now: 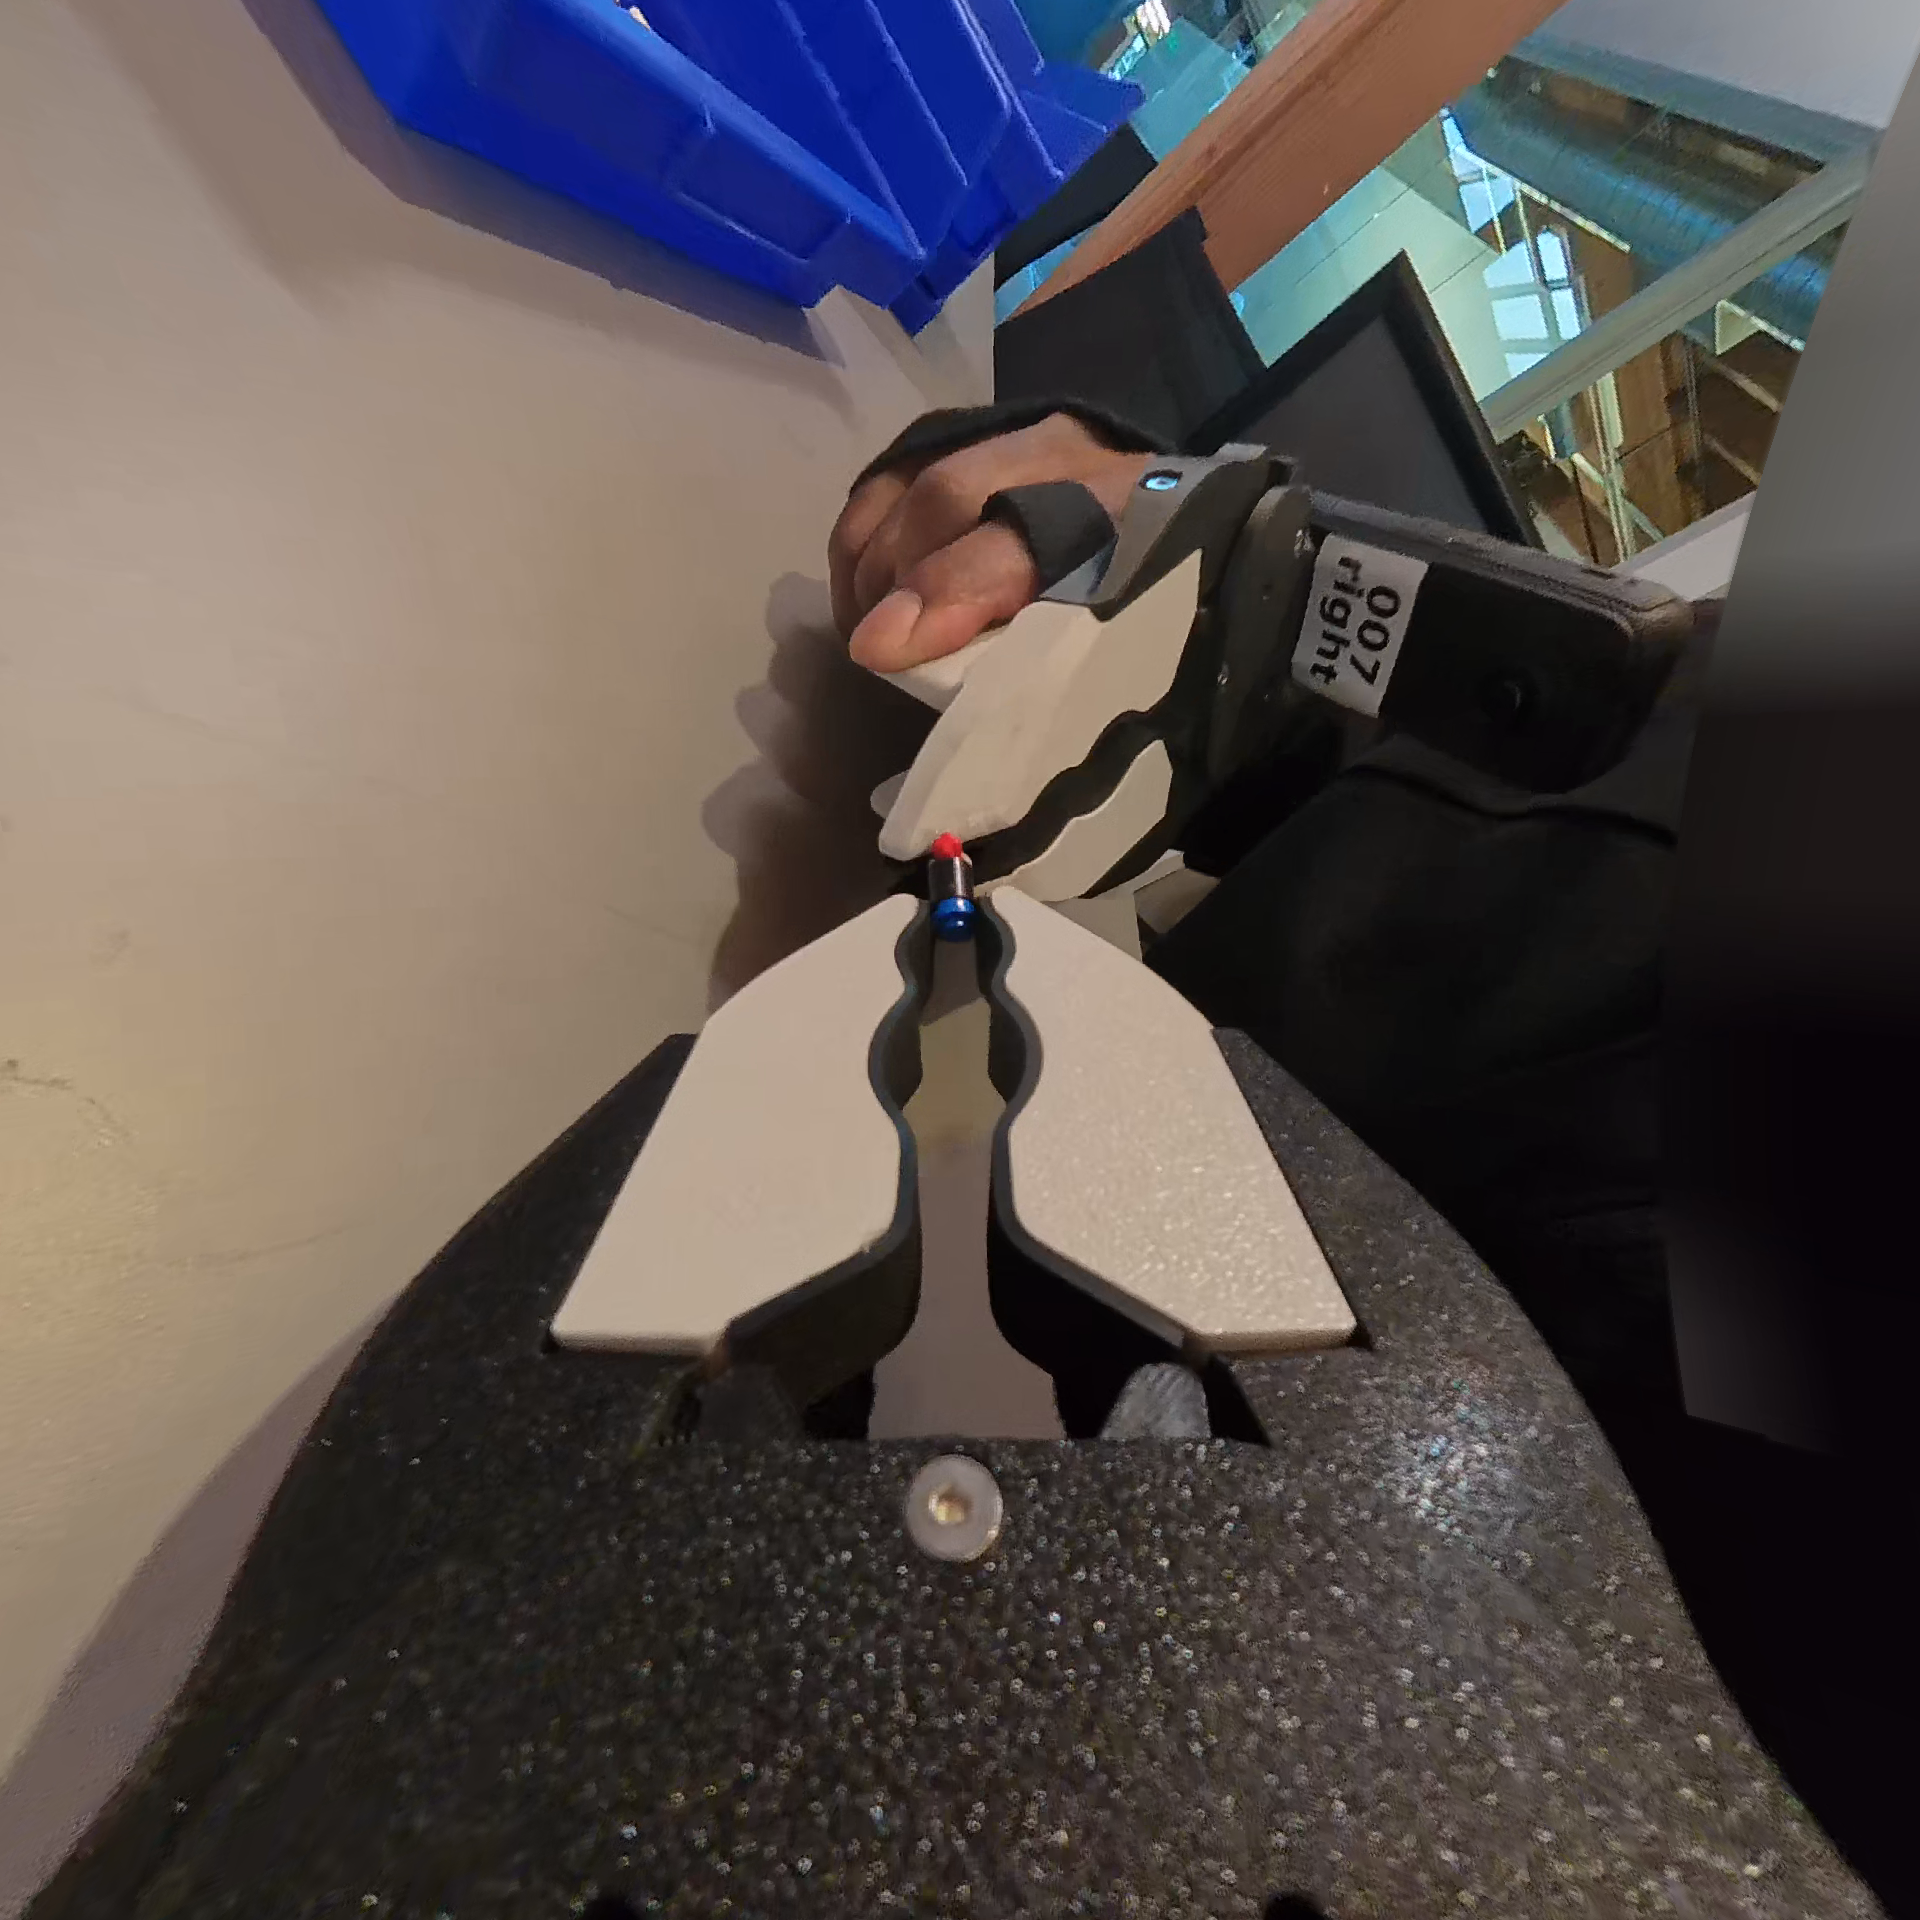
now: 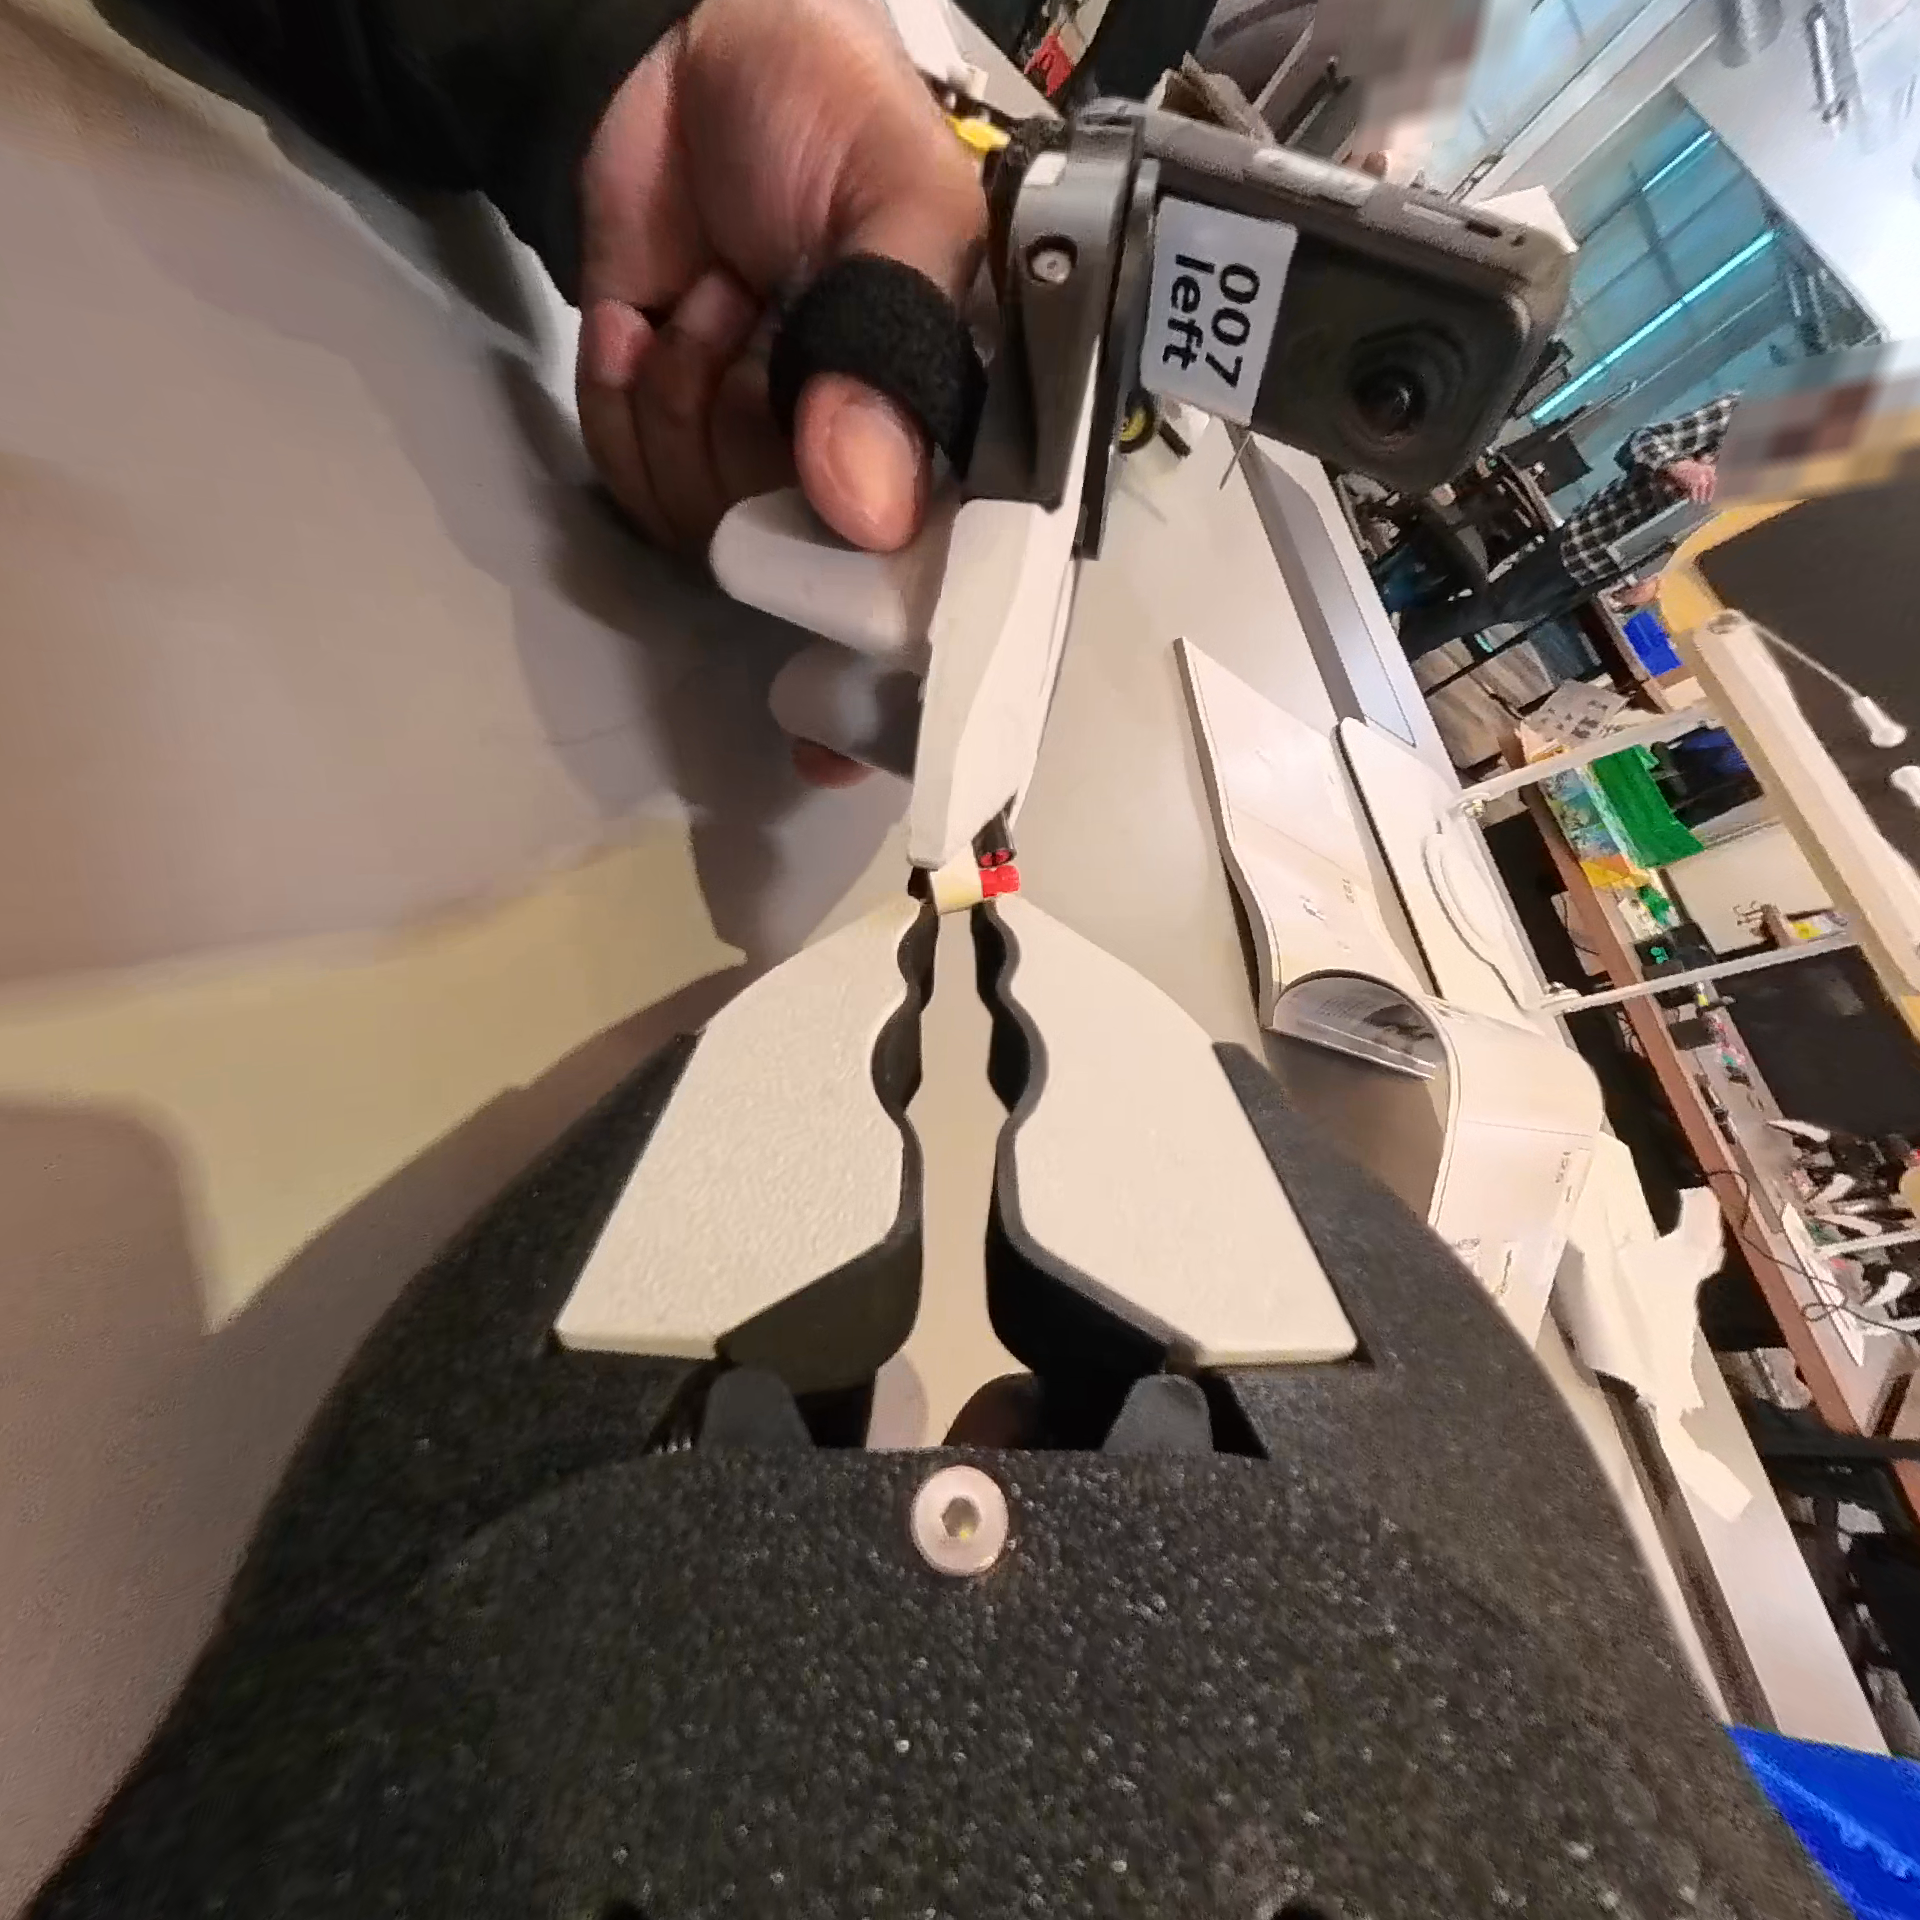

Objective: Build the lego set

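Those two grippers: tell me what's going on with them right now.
A person holds a gripper in each hand over a pale table, and the two tips meet. The left gripper is closed on a small dark cylinder with a blue cap. The right gripper pinches a small cream sleeve with a red tip right at the cylinder's other end. Blue bins sit farther back on the table, and an open book lies off to the side.

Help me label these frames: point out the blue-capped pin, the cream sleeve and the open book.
blue-capped pin (image 1: 951, 921): left wrist view, on its blue cap.
cream sleeve (image 2: 961, 886): right wrist view, on its cream body.
open book (image 2: 1309, 831): right wrist view, on its left page.
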`<state>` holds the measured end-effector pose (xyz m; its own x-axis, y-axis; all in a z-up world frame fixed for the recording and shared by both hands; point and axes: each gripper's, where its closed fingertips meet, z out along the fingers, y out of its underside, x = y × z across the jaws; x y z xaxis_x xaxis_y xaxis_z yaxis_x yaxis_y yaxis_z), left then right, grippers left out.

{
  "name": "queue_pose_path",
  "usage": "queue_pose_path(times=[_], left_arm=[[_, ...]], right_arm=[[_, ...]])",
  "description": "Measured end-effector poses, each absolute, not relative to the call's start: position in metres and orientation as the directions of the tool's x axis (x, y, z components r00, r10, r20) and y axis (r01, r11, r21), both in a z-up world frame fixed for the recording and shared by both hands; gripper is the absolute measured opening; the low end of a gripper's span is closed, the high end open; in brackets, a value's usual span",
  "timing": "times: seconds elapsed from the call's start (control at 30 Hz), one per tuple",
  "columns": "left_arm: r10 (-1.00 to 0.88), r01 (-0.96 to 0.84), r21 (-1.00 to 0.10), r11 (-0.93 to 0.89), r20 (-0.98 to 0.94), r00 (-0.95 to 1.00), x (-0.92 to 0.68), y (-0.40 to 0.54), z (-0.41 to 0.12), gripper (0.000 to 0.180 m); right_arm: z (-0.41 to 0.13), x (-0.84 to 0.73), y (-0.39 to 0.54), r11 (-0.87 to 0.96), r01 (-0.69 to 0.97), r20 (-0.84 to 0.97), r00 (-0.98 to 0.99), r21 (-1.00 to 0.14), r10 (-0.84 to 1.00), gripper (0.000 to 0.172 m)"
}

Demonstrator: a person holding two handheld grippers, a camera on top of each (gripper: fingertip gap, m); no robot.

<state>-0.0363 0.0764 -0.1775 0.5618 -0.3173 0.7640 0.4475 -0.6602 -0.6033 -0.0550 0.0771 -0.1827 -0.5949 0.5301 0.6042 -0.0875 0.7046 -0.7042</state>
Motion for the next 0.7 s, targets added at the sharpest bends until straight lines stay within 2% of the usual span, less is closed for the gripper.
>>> queue_pose_path(times=[0.1,0.2,0.33,0.5,0.7], left_arm=[[-0.337,0.474,-0.597,-0.647,0.782,0.525,-0.038,0.076,-0.171,0.007],[-0.353,0.518,-0.580,-0.629,0.807,0.474,-0.043,0.076,-0.164,0.007],[-0.371,0.598,-0.522,-0.608,0.853,0.367,-0.049,0.076,-0.152,0.008],[-0.376,0.728,-0.385,-0.567,0.908,0.187,-0.058,0.080,-0.139,0.008],[-0.363,0.746,-0.341,-0.571,0.921,0.143,-0.056,0.082,-0.139,0.008]], right_arm=[[-0.183,-0.059,0.080,0.677,-0.075,0.583,-0.583,-0.733,0.566,0.004],[-0.182,-0.063,0.085,0.654,-0.050,0.559,-0.572,-0.755,0.601,0.019],[-0.176,-0.064,0.085,0.583,-0.045,0.493,-0.587,-0.812,0.641,0.029],[-0.172,-0.065,0.086,0.533,-0.040,0.449,-0.595,-0.845,0.667,0.030],[-0.167,-0.067,0.086,0.523,-0.048,0.451,-0.576,-0.851,0.682,0.028]])
